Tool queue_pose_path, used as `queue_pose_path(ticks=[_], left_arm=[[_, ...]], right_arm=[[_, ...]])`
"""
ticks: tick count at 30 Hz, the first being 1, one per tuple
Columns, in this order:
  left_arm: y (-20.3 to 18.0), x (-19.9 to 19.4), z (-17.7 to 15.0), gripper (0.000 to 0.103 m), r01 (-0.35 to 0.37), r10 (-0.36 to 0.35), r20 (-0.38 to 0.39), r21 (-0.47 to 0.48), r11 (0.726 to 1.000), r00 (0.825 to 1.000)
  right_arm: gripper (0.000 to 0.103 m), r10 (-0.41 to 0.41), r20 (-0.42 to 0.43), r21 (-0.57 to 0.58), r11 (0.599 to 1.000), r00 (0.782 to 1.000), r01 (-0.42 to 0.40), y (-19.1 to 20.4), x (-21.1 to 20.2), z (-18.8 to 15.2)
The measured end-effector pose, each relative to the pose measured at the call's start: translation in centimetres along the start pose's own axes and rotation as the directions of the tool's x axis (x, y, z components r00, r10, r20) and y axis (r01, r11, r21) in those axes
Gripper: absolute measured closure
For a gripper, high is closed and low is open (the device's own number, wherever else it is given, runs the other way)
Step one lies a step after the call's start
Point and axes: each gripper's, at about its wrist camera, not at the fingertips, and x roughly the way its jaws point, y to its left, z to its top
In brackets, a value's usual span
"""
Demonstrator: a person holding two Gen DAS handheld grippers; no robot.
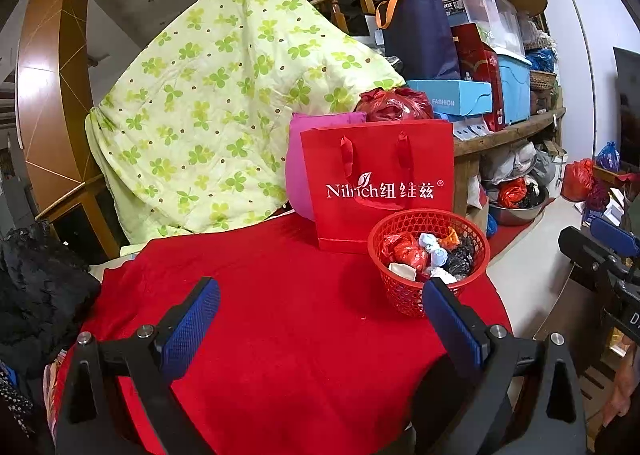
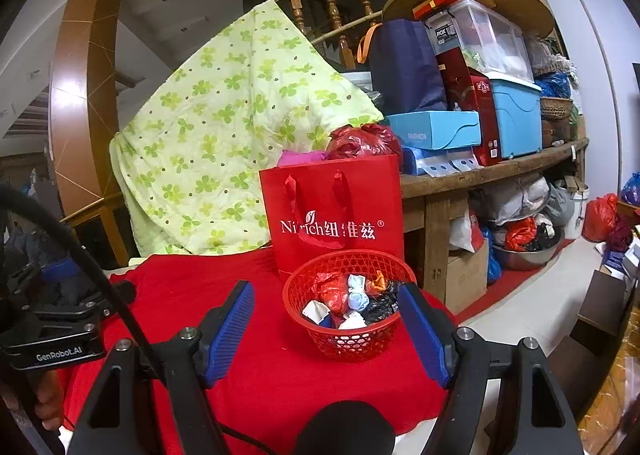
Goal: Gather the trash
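Left wrist view first: the biggest thing is the green clover-print quilt (image 1: 208, 103), draped over the stair railing in the upper left of the frame, most likely just parked there out of the way. Right of it, in the upper right, a wooden shelf (image 1: 512, 135) is stacked with bins and boxes, storage rather than anything to do with the job.

Lower centre, the worktop (image 1: 280, 315) wears a red cloth, and it looks bare of loose litter apart from a tiny speck near the basket. A red paper bag (image 1: 376, 183) stands upright at the far edge of the cloth, centre frame, propped against a pink bundle behind it.

Just in front of the bag, right of centre, sits the small red basket (image 1: 430, 261). The trash (image 1: 424, 255) is inside it: crumpled red, white, pale blue and black wrappers heaped to the rim, so I'd judge the collecting largely done.

Left hand-held gripper (image 1: 320, 319) hovers over the cloth with jaws wide and nothing between them. In the right wrist view, the right hand-held gripper (image 2: 326, 331) also stands wide, framing the basket (image 2: 350, 303) at lower centre without touching it.
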Motion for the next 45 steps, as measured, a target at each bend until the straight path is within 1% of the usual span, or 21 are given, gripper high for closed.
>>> queue_pose_path(ticks=[10,16,25,45], left_arm=[[0.3,-0.2,-0.1,0.002,-0.005,0.005,0.002,-0.002,1.000,1.000],[0.5,-0.2,-0.3,0.002,-0.007,0.007,0.001,-0.006,1.000,1.000],[1.4,0.0,-0.9,0.002,-0.009,0.009,-0.011,-0.020,1.000,1.000],[1.4,0.2,-1.2,0.002,0.001,-0.001,-0.020,-0.020,1.000,1.000]], right_arm=[[0.025,0.005,0.003,-0.015,1.000,1.000,-0.004,0.5,-0.1,0.2],[0.025,-0.002,-0.018,-0.017,1.000,1.000,0.002,0.9,0.5,0.0],[0.025,0.004,-0.028,-0.027,1.000,1.000,-0.004,1.4,0.9,0.0],[0.025,0.003,-0.036,-0.025,1.000,0.999,-0.004,1.5,1.2,-0.2]])
